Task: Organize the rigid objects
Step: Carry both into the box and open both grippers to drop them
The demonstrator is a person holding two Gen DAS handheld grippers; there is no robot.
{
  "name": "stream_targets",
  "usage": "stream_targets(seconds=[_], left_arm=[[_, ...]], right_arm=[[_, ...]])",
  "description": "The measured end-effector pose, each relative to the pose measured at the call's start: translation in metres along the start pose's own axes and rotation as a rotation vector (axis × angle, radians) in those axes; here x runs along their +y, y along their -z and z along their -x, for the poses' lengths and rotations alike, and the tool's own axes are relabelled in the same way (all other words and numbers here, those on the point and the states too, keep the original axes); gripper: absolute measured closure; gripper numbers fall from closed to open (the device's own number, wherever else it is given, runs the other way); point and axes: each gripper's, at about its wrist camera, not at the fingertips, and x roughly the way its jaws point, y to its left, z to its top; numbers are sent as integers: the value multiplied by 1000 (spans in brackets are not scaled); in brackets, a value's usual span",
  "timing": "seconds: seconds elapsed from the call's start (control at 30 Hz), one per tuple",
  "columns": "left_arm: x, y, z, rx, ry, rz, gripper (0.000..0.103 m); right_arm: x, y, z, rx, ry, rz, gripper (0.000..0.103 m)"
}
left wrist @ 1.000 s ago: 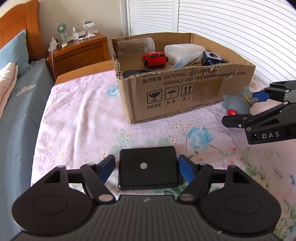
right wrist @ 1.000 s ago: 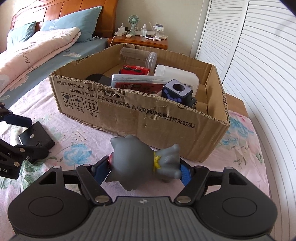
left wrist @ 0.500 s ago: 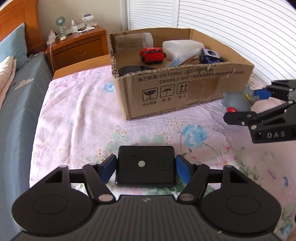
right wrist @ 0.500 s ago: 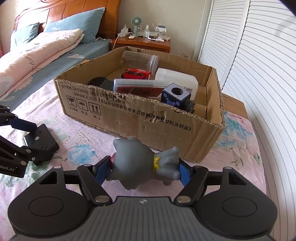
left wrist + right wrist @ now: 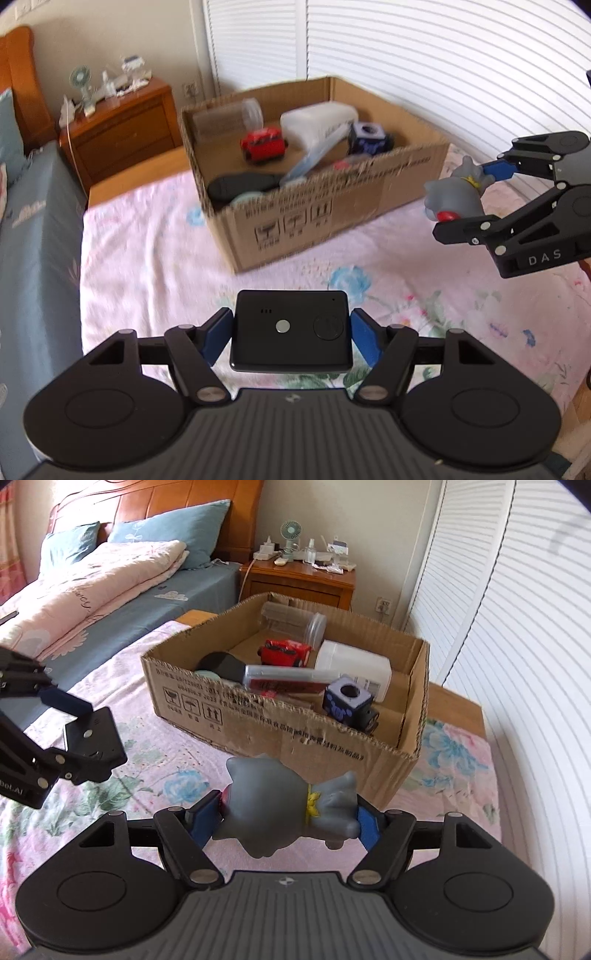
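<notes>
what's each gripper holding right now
left gripper: closed on the black device.
right gripper: closed on the grey toy figure.

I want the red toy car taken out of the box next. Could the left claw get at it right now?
Probably not yet: the left claw is shut on the black device. The red toy car itself lies uncovered in the open-topped cardboard box.
</notes>
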Motion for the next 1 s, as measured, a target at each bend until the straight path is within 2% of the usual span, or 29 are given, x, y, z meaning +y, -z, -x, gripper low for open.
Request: stream_targets(seconds=[0.23,0.37,0.73,0.87,0.93,1.0], left_arm=[[2,-30,14,-52,21,-29,34],[5,-52,10,-91,5,-36,34],[23,-110,-41,-103,-39,3,34],[29,-119,-63,-116,-105,34,33],[32,-120,-66,-118,-114,49,20],[33,-117,-61,-137,-106,56,12]], right_arm=[[-10,-16,20,-39,-9,8,26],[-16,-27,25,-59,1,0,26],[-39,-52,22,-84,28,-42,26],[-45,-59,18,-84,40,-43,26],[-48,-62,16,-84,42,-50,26],[-52,-66,14,-82,41,-64,26]])
